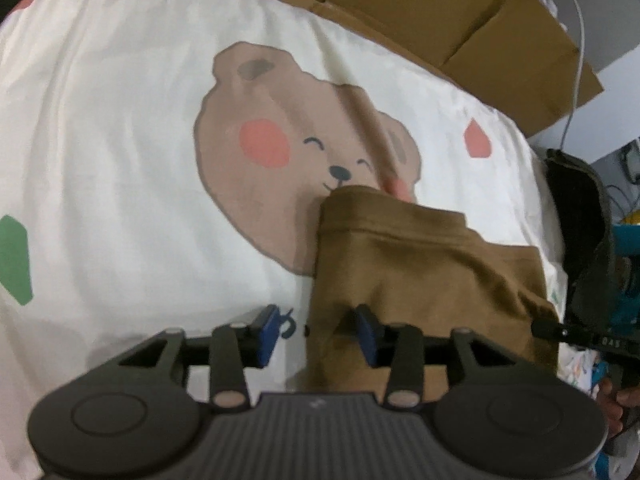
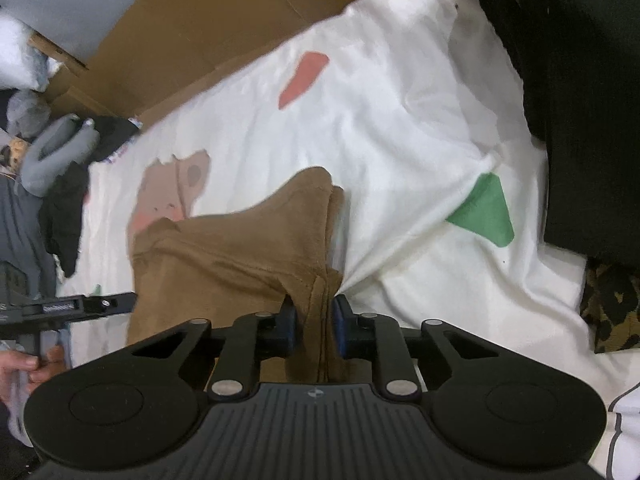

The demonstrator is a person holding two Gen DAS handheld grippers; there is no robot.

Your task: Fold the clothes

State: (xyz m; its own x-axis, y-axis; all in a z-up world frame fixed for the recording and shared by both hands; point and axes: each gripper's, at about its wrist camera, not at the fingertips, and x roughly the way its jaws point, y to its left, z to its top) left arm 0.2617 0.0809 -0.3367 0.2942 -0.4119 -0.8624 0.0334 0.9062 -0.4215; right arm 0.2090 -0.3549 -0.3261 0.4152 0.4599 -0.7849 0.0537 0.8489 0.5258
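Observation:
A brown garment lies partly folded on a white bed sheet printed with a bear face. My left gripper stands open at the garment's left edge. Its right finger rests over the cloth, its left finger is over bare sheet, and nothing is pinched. In the right wrist view, my right gripper is shut on a bunched, upright fold of the brown garment, with both blue pads pressing on it. The sheet is pulled into creases toward that grip.
Flattened cardboard lines the far side of the bed. A dark bag or cushion sits at one side with camouflage cloth below it. A pile of grey and black clothes lies at the other side. A hand holds the other gripper's handle.

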